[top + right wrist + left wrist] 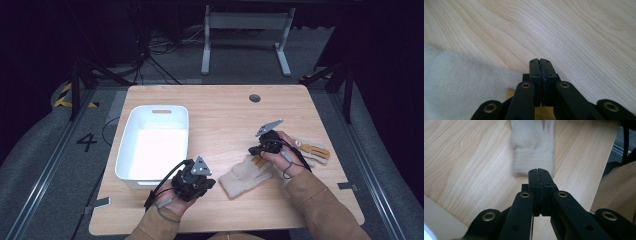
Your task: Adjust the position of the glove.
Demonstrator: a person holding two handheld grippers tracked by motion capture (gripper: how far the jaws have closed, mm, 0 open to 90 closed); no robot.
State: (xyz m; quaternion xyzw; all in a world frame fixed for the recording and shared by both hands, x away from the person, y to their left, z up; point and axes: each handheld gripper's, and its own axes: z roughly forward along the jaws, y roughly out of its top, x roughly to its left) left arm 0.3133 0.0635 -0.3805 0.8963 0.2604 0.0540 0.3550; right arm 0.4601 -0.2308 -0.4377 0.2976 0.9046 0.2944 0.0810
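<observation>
Hovering over a cream knitted glove [246, 176] near the worktop's [220, 120] front edge, the left tongs [539, 170] and right tongs [540, 61] are both pressed shut and empty. Soft, light and floppy, the glove will likely sag and bunch; its ribbed cuff [533, 162] looks the firmest hold. A white plastic bin [153, 145] waits by the left edge.

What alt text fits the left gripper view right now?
The left gripper, shut with nothing between its black jaws, points at the ribbed cuff of a beige knit glove lying on the light wooden table. A white bin edge shows at lower left.
</observation>
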